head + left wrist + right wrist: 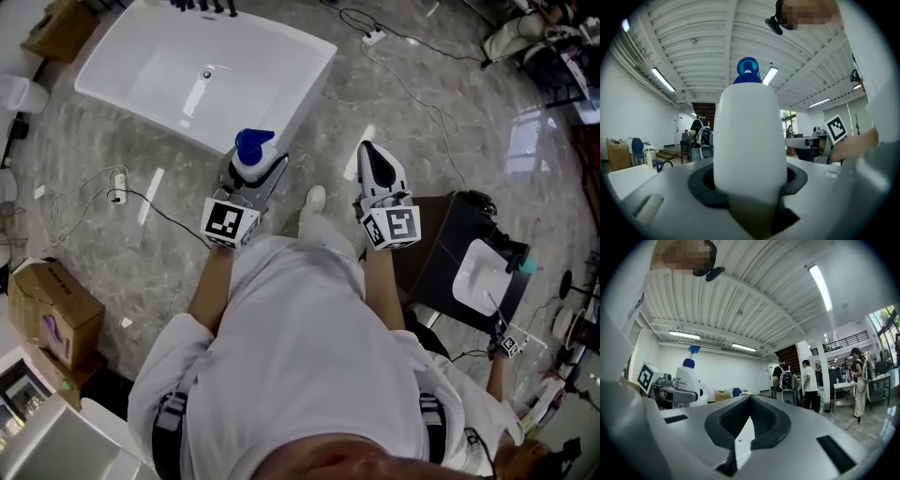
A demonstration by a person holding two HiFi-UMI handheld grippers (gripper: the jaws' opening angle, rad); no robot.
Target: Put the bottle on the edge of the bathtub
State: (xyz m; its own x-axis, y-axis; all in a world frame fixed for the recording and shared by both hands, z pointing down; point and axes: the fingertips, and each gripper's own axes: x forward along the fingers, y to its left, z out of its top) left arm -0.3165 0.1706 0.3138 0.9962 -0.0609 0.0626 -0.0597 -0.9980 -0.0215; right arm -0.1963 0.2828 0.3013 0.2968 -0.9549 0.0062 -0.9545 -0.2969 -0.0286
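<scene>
A white bottle (251, 165) with a blue spray cap (253, 143) stands upright in my left gripper (257, 172), which is shut on its body. Seen from the left gripper view, the bottle (749, 140) fills the middle between the dark pads (707, 183). The white bathtub (281, 103) lies just ahead on the marble floor, its near corner close to the bottle. My right gripper (370, 155) hangs beside the left one at about the same height, shut and empty; its pads (761, 420) meet in the right gripper view, where the bottle (687, 380) shows at the left.
A power strip (117, 183) and cables lie on the floor left of the tub. A cardboard box (52, 314) sits at the left, and a black cart with a white basin (480, 274) at the right. People stand in the background (806, 380).
</scene>
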